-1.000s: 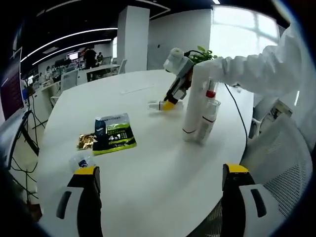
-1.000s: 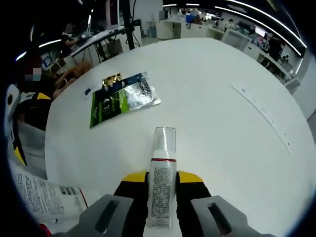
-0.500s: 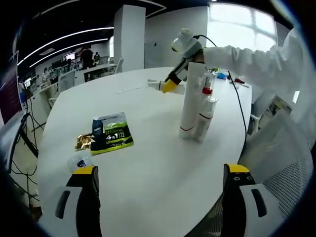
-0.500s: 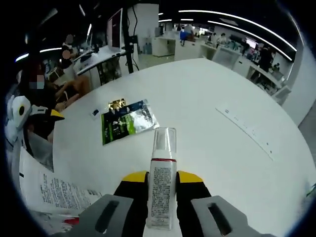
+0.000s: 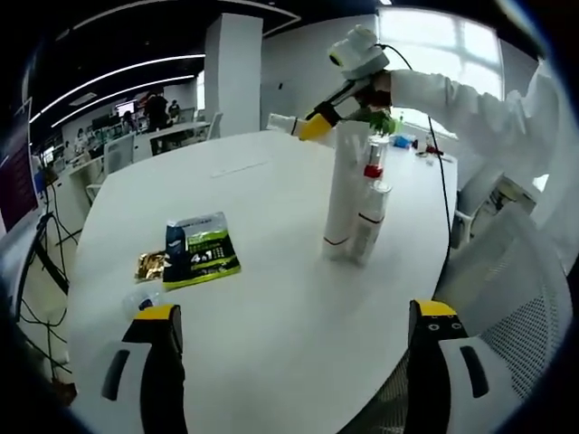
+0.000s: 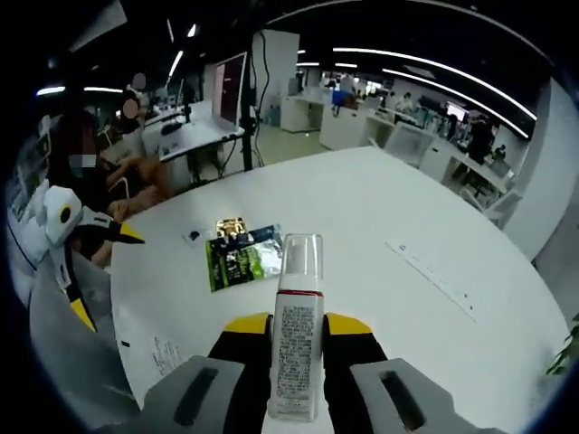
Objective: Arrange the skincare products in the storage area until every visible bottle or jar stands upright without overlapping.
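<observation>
Lifted higher, clamped bottle (image 6: 298,348), label print illegible

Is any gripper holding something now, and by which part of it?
The right gripper holds a bottle by its lower body, cap forward. The left gripper is open and holds nothing.

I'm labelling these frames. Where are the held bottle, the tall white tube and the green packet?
held bottle (image 6: 297,348): right gripper view, on its printed label.
tall white tube (image 5: 342,190): left gripper view, mid body.
green packet (image 5: 201,252): left gripper view, centre of its face.
</observation>
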`<state>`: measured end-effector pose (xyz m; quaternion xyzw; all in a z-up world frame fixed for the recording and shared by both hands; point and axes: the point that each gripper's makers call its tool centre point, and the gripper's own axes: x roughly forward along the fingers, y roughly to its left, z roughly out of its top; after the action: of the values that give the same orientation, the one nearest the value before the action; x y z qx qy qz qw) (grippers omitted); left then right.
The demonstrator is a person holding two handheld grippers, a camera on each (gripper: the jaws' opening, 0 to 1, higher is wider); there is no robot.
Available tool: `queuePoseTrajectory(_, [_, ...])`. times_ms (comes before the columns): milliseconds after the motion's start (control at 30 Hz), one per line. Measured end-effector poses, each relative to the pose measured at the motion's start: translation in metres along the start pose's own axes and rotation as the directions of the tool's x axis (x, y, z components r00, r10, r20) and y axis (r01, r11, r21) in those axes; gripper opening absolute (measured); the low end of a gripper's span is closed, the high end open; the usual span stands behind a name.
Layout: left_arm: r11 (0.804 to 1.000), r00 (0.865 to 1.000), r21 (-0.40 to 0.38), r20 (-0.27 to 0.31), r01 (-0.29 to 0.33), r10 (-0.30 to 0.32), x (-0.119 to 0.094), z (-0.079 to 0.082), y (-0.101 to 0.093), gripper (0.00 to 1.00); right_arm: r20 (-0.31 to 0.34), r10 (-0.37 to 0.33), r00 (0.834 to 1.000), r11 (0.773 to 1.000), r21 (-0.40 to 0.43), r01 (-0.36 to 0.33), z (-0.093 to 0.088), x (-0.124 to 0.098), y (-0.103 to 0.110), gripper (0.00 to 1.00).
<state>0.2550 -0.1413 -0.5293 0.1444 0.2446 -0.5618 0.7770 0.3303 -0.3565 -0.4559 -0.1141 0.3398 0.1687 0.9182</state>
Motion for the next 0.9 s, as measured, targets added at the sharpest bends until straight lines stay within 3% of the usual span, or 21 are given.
queuePoseTrajectory(567, [1.0, 0.998, -0.003, 0.055, 0.031, -0.03, -0.003, 0.012, -0.009, 0.97, 0.177, 0.016, 0.984, 1.0, -0.024, -0.012, 0.041, -0.056, 0.055, 0.14])
queuePoseTrajectory(900, [0.999, 0.996, 0.009, 0.071, 0.052, -0.052, -0.005, 0.016, -0.014, 0.96, 0.23, 0.035, 0.973, 0.999, -0.018, -0.032, 0.043, -0.074, 0.084, 0.14])
